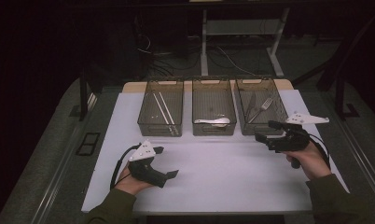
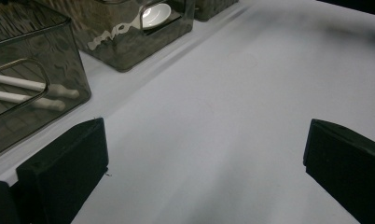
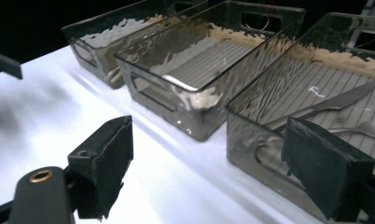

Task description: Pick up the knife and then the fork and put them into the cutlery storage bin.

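Here the right claw (image 3: 206, 168) partly hides the knife (image 3: 325, 105) handle.

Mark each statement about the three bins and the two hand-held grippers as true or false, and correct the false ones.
1. The left bin holds white chopsticks. True.
2. The middle bin holds a fork. False: it holds a white spoon.
3. The right bin holds a knife and a fork. True.
4. The left hand-held gripper is shut on a spoon. False: its jaws are open and hold nothing.
5. The right hand-held gripper is inside the right bin. False: it is just in front of that bin, open.
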The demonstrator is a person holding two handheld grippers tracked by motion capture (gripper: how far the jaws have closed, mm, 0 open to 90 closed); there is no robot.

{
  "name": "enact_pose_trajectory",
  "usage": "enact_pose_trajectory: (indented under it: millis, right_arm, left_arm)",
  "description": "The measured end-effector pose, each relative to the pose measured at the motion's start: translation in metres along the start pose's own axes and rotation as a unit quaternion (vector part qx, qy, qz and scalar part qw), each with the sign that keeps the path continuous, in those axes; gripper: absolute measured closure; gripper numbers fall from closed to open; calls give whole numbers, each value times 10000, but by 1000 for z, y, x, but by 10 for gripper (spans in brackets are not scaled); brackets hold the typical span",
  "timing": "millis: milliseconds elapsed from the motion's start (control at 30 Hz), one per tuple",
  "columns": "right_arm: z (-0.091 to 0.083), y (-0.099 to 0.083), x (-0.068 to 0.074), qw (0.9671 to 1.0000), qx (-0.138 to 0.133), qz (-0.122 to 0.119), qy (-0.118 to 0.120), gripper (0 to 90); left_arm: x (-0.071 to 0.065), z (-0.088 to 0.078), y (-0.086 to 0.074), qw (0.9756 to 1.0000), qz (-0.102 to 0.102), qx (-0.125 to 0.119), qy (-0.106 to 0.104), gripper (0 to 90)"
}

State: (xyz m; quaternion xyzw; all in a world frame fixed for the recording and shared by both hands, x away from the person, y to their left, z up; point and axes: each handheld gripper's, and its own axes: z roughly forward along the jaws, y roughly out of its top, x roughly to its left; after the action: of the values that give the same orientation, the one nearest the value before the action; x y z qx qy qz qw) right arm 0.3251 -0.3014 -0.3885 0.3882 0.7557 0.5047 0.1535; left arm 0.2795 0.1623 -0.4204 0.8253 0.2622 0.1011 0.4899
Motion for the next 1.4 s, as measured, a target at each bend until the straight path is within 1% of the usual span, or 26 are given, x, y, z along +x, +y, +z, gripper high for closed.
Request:
enact_pose_trajectory:
  millis: [100, 133, 233, 400, 633, 800, 833, 900, 967, 1000, 1100, 1133, 1233, 1300, 1400]
  right_arm:
    - [-3, -5, 3, 10000, -30, -24, 79, 166]
    - [-4, -7, 4, 9999, -24, -2, 103, 167]
    - [-5, -13, 8, 9999, 21, 2, 144, 166]
    - [-7, -22, 14, 9996, 71, -109, 257, 166]
    - [-9, -33, 22, 9993, 63, -162, 339, 166]
    - [-12, -44, 23, 9991, 109, -207, 354, 166]
    - [-12, -46, 24, 9991, 115, -188, 361, 166]
    - [-14, -49, 24, 9989, 135, -242, 371, 166]
    - [-15, -52, 24, 9988, 131, -241, 406, 166]
    - [-16, -52, 24, 9986, 125, -281, 421, 166]
    - [-18, -55, 25, 9987, 91, -233, 435, 166]
    - [-19, -56, 25, 9986, 86, -273, 442, 166]
    - [-20, -60, 26, 9986, 144, -280, 421, 166]
    - [-21, -62, 27, 9986, 167, -253, 443, 134]
    - [-22, -65, 29, 9983, 182, -272, 486, 134]
  left_arm:
    - [0, 0, 0, 10000, -20, -36, -3, 0]
    - [0, -1, 0, 10000, 23, 1, -3, 0]
    - [0, -1, 0, 10000, 5, -18, -2, 0]
    - [0, -1, 0, 10000, 8, -2, 4, 0]
    - [-1, -2, 0, 10000, 7, -19, -4, 0]
    - [0, -2, 0, 10000, -7, -19, -8, 0]
    - [0, -2, 0, 10000, 0, -20, -5, 0]
    - [0, -2, 0, 10000, -7, -29, 2, 0]
    - [0, -2, 0, 10000, -11, -34, 7, 0]
    - [0, -2, 0, 10000, -12, -36, 6, 0]
    - [0, -2, 0, 10000, -14, -33, 3, 0]
    - [0, -2, 0, 10000, -16, -43, 2, 0]
    - [0, -2, 0, 10000, -13, -51, -3, 0]
    - [0, -2, 0, 10000, -12, -42, 1, 0]
    - [0, -2, 0, 10000, -25, -36, 2, 0]
